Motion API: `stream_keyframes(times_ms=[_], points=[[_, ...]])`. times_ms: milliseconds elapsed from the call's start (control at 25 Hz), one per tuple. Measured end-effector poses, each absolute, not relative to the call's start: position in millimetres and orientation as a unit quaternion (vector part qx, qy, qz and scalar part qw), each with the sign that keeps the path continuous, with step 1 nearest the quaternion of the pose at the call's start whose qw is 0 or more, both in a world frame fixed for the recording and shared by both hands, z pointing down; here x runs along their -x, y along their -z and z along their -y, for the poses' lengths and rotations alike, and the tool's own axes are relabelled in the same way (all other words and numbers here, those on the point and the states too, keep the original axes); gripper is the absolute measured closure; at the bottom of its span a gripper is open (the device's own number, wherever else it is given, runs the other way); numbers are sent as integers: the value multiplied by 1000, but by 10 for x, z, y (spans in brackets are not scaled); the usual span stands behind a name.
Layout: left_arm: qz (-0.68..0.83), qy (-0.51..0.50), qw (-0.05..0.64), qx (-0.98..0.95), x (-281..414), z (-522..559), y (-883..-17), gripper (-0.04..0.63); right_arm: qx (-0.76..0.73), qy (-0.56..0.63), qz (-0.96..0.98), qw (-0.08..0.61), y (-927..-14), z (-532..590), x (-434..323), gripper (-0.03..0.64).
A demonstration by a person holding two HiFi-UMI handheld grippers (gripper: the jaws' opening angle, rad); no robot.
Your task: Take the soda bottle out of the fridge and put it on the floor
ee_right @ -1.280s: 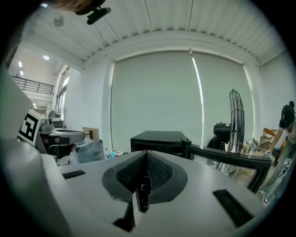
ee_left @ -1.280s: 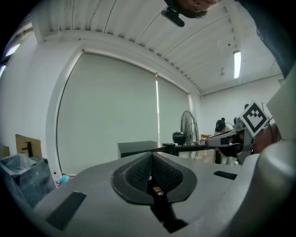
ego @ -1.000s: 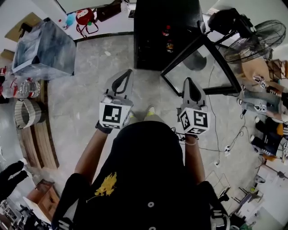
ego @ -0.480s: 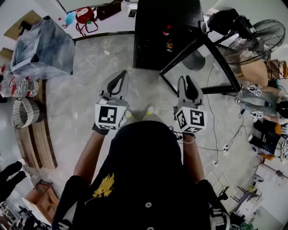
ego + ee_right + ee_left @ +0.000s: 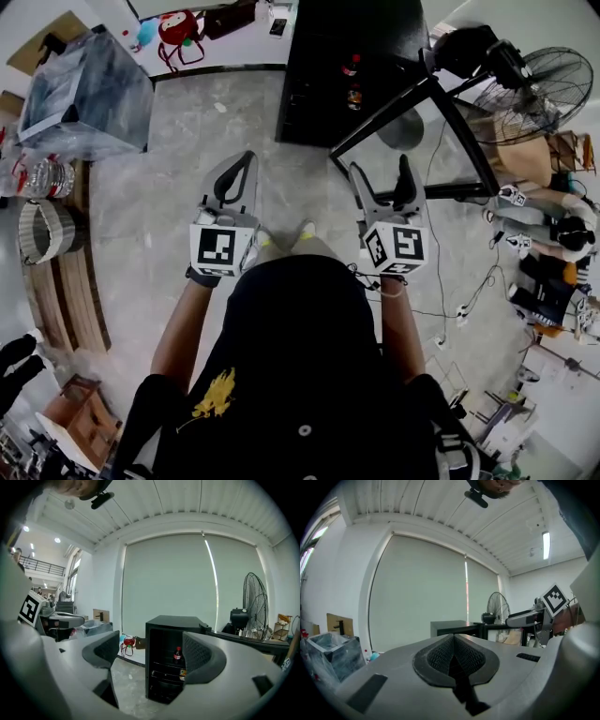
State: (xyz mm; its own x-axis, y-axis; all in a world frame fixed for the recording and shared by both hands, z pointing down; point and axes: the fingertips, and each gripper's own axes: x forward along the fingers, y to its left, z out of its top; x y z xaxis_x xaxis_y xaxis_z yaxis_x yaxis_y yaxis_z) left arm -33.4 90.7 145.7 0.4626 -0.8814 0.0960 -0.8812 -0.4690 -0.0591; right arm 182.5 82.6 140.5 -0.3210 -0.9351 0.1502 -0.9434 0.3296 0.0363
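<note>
A person stands on a grey stone floor (image 5: 178,141) and holds a gripper in each hand.

The small black fridge (image 5: 328,37) stands in front of the person, well apart from both grippers. Its glass door (image 5: 417,141) is swung wide open to the right. The dark soda bottle with a red label (image 5: 349,64) stands upright on a shelf inside the fridge. In the right gripper view the soda bottle (image 5: 177,654) shows on the upper shelf of the fridge (image 5: 171,619). A second small bottle (image 5: 183,673) sits just below it, partly hidden behind one jaw.

The left gripper (image 5: 242,161) is clenched. In the left gripper view its two jaws (image 5: 452,651) press together, and there is nothing between them.

The right gripper (image 5: 381,169) is released. Its jaws are opening and stand far apart in the right gripper view (image 5: 152,651). Nothing is between them; only the far-off fridge shows through the gap.

A big round metal fan (image 5: 544,89) stands to the right of the fridge.
</note>
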Motion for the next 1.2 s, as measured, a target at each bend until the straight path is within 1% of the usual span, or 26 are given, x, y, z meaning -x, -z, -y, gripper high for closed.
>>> stream_keyframes(times_ms=[200,400,560,640,760,880,1200], points=[[-515,49,32,855,469,-853,-1345,577,-581,-32,809,79,-1464,-734,-1766,230],[-534,32,12,845,591,-785,-1386,577,-580,-32,809,93,-1610,-534,-1732,233],[-533,54,0,845,478,-640,-1552,577,-586,-39,803,103,-1800,-204,-1843,264],[-534,61,-4,844,421,-552,-1624,577,-589,-45,800,104,-1924,23,-1910,271],[-543,67,-1,837,378,-411,-1757,577,-603,-75,788,98,-2226,463,-2052,310],[-557,65,-11,828,327,-286,-1944,577,-620,-99,772,98,-2560,955,-2205,319],[-566,86,-30,819,110,102,-2305,577,-631,-83,756,154,-3341,2212,-2431,330]])
